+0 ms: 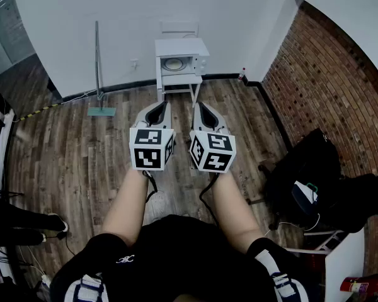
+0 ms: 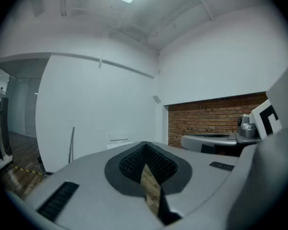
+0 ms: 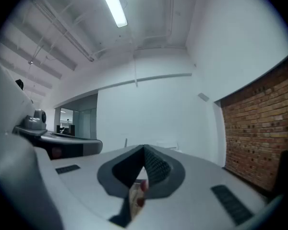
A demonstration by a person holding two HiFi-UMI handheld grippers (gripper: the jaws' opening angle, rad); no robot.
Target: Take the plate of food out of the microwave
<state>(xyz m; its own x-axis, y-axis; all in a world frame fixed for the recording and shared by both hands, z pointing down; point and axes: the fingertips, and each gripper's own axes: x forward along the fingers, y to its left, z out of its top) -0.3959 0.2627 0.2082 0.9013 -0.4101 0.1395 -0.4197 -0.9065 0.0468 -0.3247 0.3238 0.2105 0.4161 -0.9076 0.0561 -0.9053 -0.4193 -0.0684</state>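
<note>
A white microwave (image 1: 181, 56) stands on a small white table (image 1: 179, 83) against the far wall, several steps ahead of me. A round pale shape (image 1: 172, 63) shows in its front, and I cannot tell from here whether the door is open. I hold both grippers side by side at waist height, pointing level toward it and far short of it. My left gripper (image 1: 162, 104) (image 2: 144, 144) has its jaws together with nothing between them. My right gripper (image 1: 198, 104) (image 3: 144, 149) is shut and empty too.
Wooden floor stretches between me and the microwave. A thin pole on a flat base (image 1: 98, 68) stands left of the table. A brick wall (image 1: 327, 80) runs along the right, with black bags (image 1: 315, 168) on the floor beside it. A striped cable (image 1: 41, 111) lies at left.
</note>
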